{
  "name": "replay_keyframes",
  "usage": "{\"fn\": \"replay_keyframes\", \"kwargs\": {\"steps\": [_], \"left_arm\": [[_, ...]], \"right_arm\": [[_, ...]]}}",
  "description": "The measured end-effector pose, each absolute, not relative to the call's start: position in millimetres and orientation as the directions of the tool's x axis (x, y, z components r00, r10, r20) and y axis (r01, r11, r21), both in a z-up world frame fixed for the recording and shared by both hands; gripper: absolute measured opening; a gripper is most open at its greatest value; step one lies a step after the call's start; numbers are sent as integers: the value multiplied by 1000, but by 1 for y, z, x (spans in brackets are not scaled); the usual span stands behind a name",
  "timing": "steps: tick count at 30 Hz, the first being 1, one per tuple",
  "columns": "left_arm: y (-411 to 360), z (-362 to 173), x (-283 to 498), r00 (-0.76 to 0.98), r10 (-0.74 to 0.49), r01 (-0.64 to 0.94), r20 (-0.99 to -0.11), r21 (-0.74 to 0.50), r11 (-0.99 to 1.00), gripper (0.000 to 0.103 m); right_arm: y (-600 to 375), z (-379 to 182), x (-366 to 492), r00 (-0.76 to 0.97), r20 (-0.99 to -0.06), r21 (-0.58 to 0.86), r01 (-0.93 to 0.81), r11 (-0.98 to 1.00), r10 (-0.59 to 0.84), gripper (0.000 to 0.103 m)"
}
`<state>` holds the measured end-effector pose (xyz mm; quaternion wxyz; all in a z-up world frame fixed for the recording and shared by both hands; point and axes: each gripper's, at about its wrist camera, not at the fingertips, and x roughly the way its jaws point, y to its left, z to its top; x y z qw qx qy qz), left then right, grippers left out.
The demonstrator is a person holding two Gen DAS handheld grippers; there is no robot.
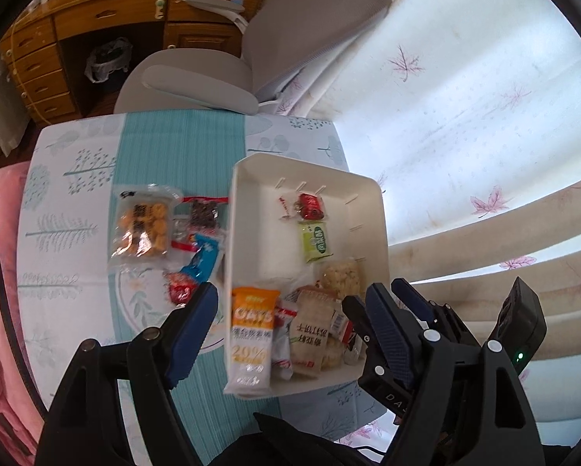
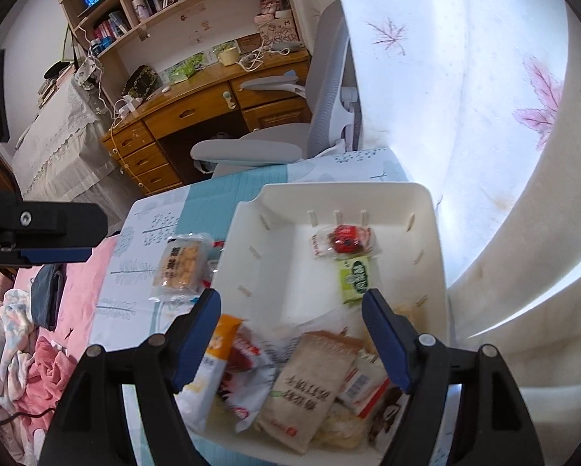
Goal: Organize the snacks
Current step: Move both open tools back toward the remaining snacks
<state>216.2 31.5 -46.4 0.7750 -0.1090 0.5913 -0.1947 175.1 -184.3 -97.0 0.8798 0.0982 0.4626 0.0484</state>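
Left gripper (image 1: pixel 290 303): jaws are seen spread wide, nothing between the pads; it hangs above the near left corner of the bin, angled steeply downward.
Right gripper (image 2: pixel 290 308): jaws are likewise seen wide apart and empty, poised over the near end of the bin; it is also seen in the left wrist view at the bin's right edge.
White plastic bin (image 1: pixel 372 229): set on the table's right part, open at the top, slotted ribs noted on the inner walls.
Bin contents, near end: an orange-and-white oat bar packet (image 1: pixel 251 334), partly over the rim, a brown paper-look packet (image 2: pixel 309 384) and several smaller wrappers are piled together.
Bin contents, far end: a red-wrapped sweet (image 2: pixel 344 241) and a green sachet (image 2: pixel 355 279) lie side by side, apart from the pile.
Outside the bin, on the cloth to its left: a clear pack of yellow biscuits (image 1: pixel 142 225), a dark snack pack (image 1: pixel 204 213), a blue wrapper (image 1: pixel 203 258) and a red wrapper (image 1: pixel 181 291) are recorded.
Tablecloth (image 1: pixel 76 178): pale, leaf-printed, with a teal band.
Surroundings: a grey chair (image 1: pixel 197 81) and a wooden desk (image 2: pixel 197 108) stand beyond the table.
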Motion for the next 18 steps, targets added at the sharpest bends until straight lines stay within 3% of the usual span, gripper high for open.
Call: {"fn": "replay_keyframes", "kwargs": {"steps": [18], "left_arm": [[151,-41,163,179,-432,220,-884,-392,893,77]], "right_arm": [[-78,-79,133,555,-821,225,93,970,137,76]]}}
